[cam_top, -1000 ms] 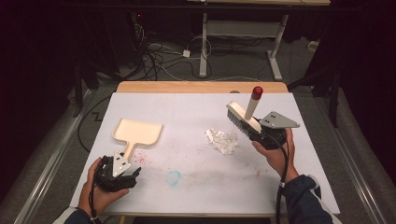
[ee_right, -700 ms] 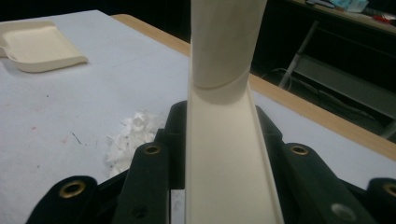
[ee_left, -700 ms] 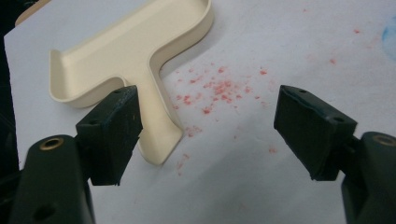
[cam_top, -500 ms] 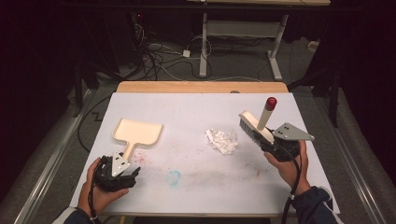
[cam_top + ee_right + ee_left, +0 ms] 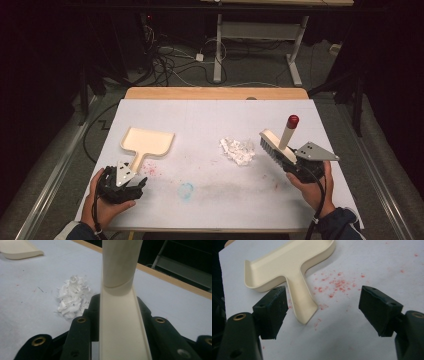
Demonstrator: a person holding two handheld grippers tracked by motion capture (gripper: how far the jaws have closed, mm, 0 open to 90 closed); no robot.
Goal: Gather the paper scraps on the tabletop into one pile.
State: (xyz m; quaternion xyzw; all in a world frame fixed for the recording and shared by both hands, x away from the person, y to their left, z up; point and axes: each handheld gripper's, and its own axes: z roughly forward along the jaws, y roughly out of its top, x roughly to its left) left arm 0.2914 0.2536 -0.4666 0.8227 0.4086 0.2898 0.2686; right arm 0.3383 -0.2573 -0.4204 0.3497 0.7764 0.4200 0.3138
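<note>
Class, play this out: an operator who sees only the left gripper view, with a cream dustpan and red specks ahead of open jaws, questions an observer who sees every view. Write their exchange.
Operator: What is the other hand doing?
Observer: The right tool is shut on a brush, its red-tipped handle pointing up and away.
Operator: Anything to sweep besides these specks?
Observer: Yes, a pile of white paper scraps lies just left of the brush head.
Operator: Where is that from my dustpan?
Observer: To its right, across bare table, in the high view.
</note>
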